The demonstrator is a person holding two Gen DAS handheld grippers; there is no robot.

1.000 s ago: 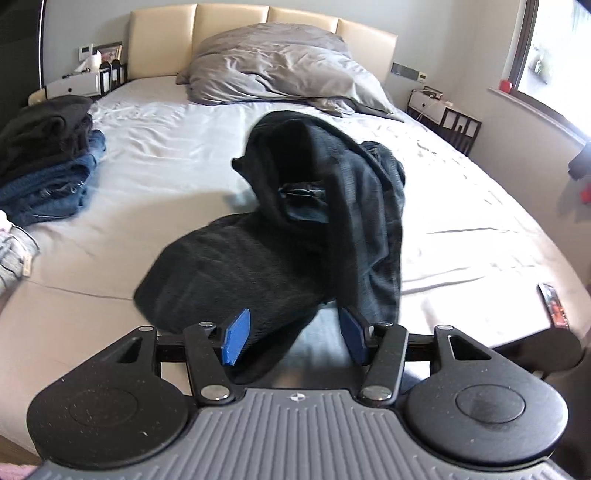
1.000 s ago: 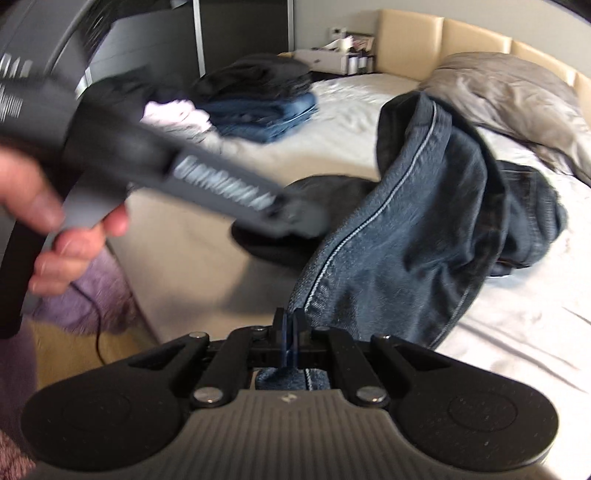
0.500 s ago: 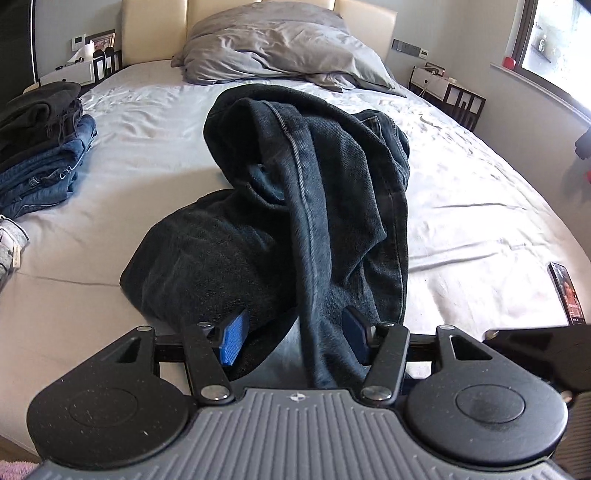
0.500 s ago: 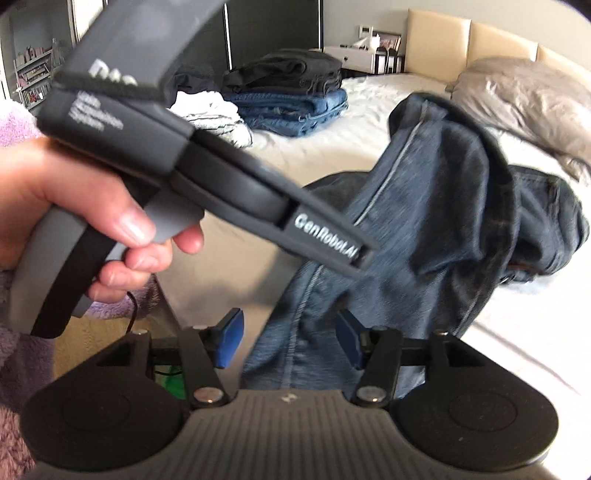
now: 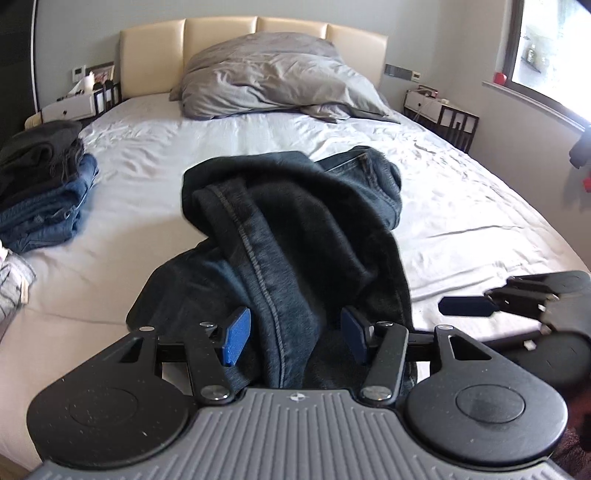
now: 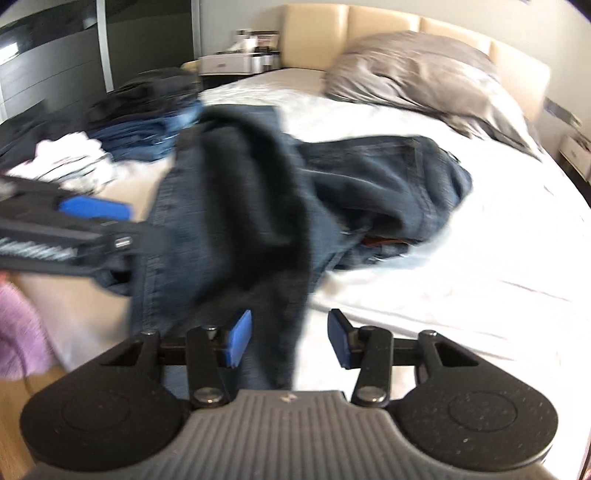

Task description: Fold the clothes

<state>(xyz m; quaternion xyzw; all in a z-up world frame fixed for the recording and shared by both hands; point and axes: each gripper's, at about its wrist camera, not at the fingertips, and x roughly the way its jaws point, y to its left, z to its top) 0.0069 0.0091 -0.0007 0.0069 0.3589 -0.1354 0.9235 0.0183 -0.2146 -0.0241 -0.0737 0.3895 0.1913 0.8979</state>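
Released since a second ago, jeans [image 5: 295, 236] lie between both spread-open, empty grippers; only left wrist shows the window [image 5: 550, 44].

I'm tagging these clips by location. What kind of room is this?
Most likely a home bedroom: a bed with a padded headboard, a rumpled grey duvet, and a nightstand beside it.
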